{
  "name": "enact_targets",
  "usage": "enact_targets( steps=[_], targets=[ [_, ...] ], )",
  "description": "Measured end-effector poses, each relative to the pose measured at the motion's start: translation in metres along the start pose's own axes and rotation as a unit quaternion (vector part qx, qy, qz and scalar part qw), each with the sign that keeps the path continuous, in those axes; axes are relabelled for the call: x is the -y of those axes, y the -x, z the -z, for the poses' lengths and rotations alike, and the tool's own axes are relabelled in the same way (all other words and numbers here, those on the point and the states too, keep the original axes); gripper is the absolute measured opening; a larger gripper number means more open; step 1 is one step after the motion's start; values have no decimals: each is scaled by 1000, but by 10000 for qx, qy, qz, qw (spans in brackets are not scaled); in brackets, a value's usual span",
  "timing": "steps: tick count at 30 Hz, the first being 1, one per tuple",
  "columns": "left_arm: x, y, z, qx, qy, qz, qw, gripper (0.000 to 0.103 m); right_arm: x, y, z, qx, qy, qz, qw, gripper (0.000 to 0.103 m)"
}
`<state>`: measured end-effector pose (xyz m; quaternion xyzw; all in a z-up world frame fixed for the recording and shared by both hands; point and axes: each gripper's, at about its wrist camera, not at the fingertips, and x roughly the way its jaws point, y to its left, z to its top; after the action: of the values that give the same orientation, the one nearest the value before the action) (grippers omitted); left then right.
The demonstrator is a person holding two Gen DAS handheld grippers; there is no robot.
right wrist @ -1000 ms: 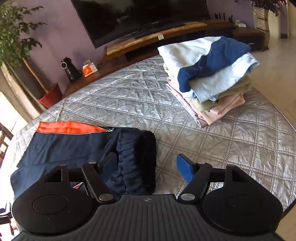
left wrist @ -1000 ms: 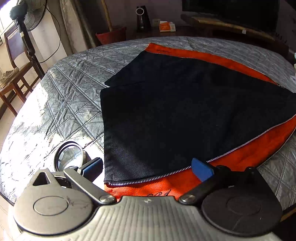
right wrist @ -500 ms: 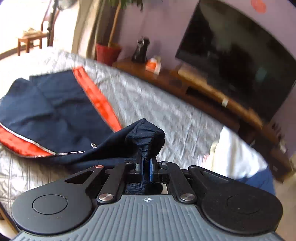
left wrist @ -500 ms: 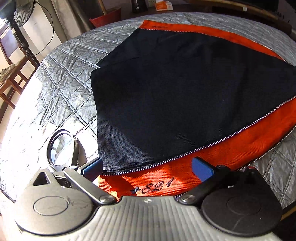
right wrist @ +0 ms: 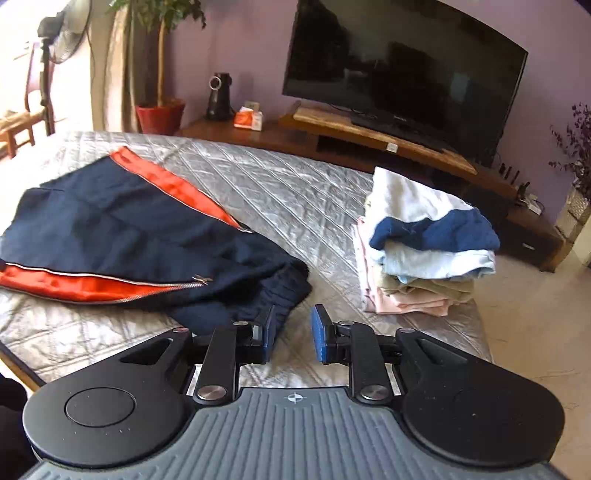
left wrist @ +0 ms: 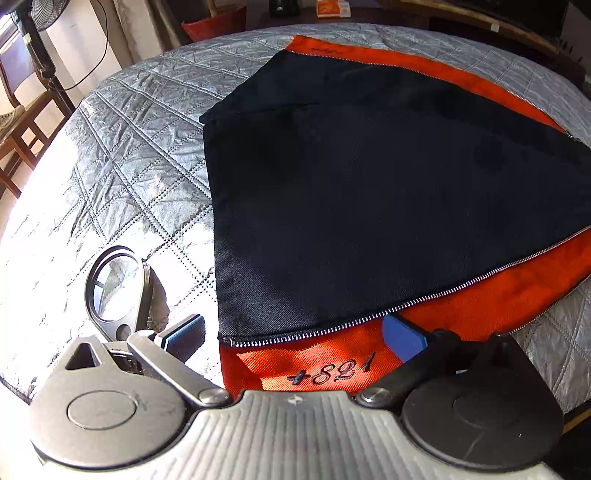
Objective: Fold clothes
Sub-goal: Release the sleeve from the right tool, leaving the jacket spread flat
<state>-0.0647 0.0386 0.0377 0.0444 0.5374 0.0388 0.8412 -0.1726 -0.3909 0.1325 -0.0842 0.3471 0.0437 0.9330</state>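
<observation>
A navy jacket (left wrist: 369, 192) with orange lining and a silver zipper lies spread on the quilted silver bedspread (left wrist: 122, 166). My left gripper (left wrist: 293, 336) is open low over its near corner, and the orange hem with dark stitched marks lies between the fingers. In the right wrist view the jacket (right wrist: 110, 236) lies at the left, with its ribbed navy cuff (right wrist: 284, 284) bunched just beyond my right gripper (right wrist: 293, 334). That gripper's jaws are opening and nothing is between them.
A stack of folded clothes (right wrist: 417, 251) sits on the bed's right side. A small round mirror (left wrist: 114, 288) lies left of the left gripper. Behind the bed are a TV (right wrist: 399, 74) on a wooden stand, a red plant pot (right wrist: 159, 118) and a fan (right wrist: 66, 33).
My right gripper shut on the ribbed cuff, lifted and rolled with it, then let go; the cuff now lies on the bed. The left gripper tilted down slightly over the orange hem.
</observation>
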Motion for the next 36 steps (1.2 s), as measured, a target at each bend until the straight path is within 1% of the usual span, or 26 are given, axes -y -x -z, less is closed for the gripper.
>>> enact_targets(
  steps=[1, 2, 3, 4, 5, 8, 10, 13, 17, 18, 20, 22, 23, 26, 28, 30, 33, 34, 36],
  targets=[
    [3, 2, 0, 0, -55, 39, 10000, 102, -6, -2, -1, -36, -19, -182, 9998, 34],
    [5, 4, 1, 18, -119, 73, 9999, 102, -13, -9, -3, -137, -53, -380, 9992, 43],
    [9, 8, 1, 66, -199, 95, 9997, 102, -20, -15, -6, -240, -92, -567, 9981, 49],
    [12, 13, 2, 117, -277, 110, 9995, 102, -28, -22, -5, -366, -183, -666, 9969, 61],
    [15, 17, 5, 185, -374, 102, 9991, 102, -36, -29, -5, -482, -264, -759, 9956, 63],
    [29, 32, 15, 459, -820, -130, 9955, 102, -64, -37, 2, -488, -210, -935, 9942, 51],
    [40, 39, 24, 658, -1229, -280, 9898, 102, -78, -41, 8, -580, -259, -1123, 9916, 49],
    [56, 43, 38, 751, -1892, -358, 9784, 102, -91, -45, 16, -685, -138, -1096, 9915, 49],
    [77, 35, 55, 600, -2722, -452, 9593, 102, -82, -49, 22, -738, -388, -977, 9917, 49],
    [82, 33, 59, 622, -2893, -490, 9539, 103, -79, -49, 23, -739, -446, -936, 9919, 49],
    [85, 34, 63, 817, -3088, -577, 9459, 103, -72, -49, 23, -721, -552, -870, 9921, 49],
    [85, 33, 64, 952, -3186, -635, 9410, 103, -66, -50, 24, -678, -665, -813, 9922, 49],
    [85, 32, 65, 1026, -3271, -711, 9367, 103, -64, -50, 25, -650, -686, -795, 9924, 49],
    [87, 28, 68, 1254, -3670, -1081, 9154, 103, -60, -50, 25, -591, -732, -755, 9927, 49],
    [89, 24, 67, 1341, -3933, -1230, 9012, 103, -58, -51, 27, -564, -785, -735, 9926, 49],
    [91, 21, 69, 1450, -4208, -1459, 8835, 103, -56, -52, 29, -539, -857, -697, 9924, 49],
    [100, 16, 78, 1625, -4593, -1842, 8537, 103, -53, -53, 32, -517, -996, -647, 9916, 49],
    [102, 15, 80, 1668, -4678, -1893, 8471, 103, -51, -53, 33, -506, -1052, -629, 9912, 49],
    [104, 14, 82, 1734, -4798, -1919, 8384, 103, -47, -54, 34, -485, -1206, -586, 9898, 49]
  ],
)
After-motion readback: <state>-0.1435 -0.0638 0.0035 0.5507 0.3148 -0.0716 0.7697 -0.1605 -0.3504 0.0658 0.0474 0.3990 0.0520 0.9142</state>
